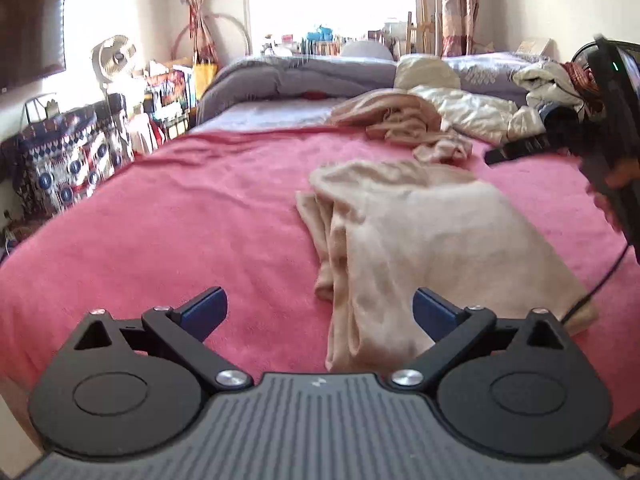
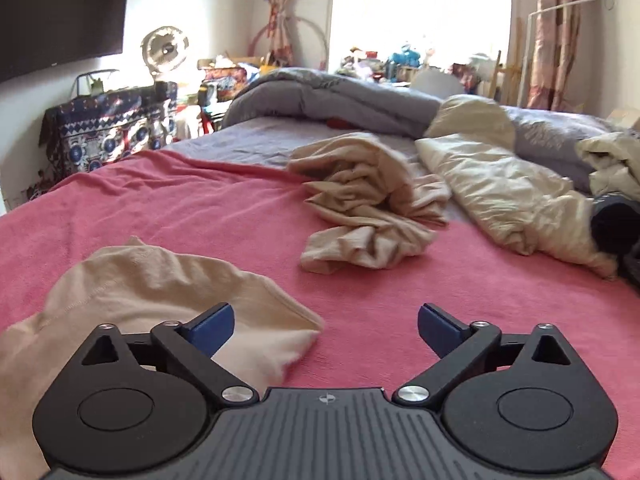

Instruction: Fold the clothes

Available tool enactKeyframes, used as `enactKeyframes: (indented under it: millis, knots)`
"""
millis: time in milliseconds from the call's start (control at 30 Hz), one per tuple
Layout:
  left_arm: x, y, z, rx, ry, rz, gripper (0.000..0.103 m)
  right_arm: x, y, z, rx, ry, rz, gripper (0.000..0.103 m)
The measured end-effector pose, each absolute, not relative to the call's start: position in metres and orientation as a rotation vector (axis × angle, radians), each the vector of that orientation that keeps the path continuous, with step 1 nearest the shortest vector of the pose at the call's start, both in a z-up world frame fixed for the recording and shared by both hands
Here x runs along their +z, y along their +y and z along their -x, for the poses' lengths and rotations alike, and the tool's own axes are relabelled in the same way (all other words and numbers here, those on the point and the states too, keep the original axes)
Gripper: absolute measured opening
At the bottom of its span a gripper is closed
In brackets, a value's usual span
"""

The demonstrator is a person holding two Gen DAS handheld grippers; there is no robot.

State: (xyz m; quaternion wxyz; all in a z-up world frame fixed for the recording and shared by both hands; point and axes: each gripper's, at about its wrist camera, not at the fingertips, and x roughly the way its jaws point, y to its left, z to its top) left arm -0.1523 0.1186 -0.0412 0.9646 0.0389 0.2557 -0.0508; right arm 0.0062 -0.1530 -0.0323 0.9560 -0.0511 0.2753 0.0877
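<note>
Grippers, left point(image 1: 320, 312) and right point(image 2: 326, 326), both spread wide, empty, over folded beige garment point(image 1: 420, 232); crumpled clothes point(image 2: 368, 204) beyond it on pink blanket point(image 1: 180, 208).

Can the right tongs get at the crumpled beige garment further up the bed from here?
Probably yes. The right tongs stand open and empty, and only bare pink blanket lies between them and the crumpled beige garment; nothing blocks the way.

On the blanket point(image 1: 160, 216) covering the near part of the bed, the folded garment point(image 1: 420, 240) lies nearest, a crumpled garment point(image 2: 368, 208) behind it, a pale quilt point(image 2: 500, 184) to that one's right, a rolled duvet point(image 2: 320, 96) farther back, and a fan point(image 2: 166, 50) stands off the bed's left.
</note>
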Motion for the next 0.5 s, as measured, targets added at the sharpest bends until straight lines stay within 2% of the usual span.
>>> enactKeyframes:
  millis: [133,200,233,333,467,500]
  knots:
    - [0.007,0.101,0.147,-0.200,0.359,-0.058,0.103,-0.046,-0.226,0.012,0.006,0.608,0.044,0.103]
    - [0.019,0.085,0.126,-0.219,0.357,-0.009,0.103,-0.065,-0.257,0.015,-0.066,0.676,-0.009,0.103]
    - [0.017,0.077,0.111,-0.219,0.386,0.009,0.103,-0.082,-0.272,0.016,-0.098,0.722,-0.049,0.103]
    - [0.000,0.051,0.064,-0.188,0.530,0.016,0.103,-0.089,-0.297,0.035,-0.051,0.615,-0.222,0.103]
    - [-0.048,0.022,0.008,-0.086,0.828,-0.014,0.103,-0.092,-0.284,0.031,-0.092,0.647,-0.128,0.103]
    - [-0.053,0.018,0.009,-0.059,0.813,-0.027,0.103,-0.092,-0.277,0.029,-0.105,0.655,-0.090,0.103]
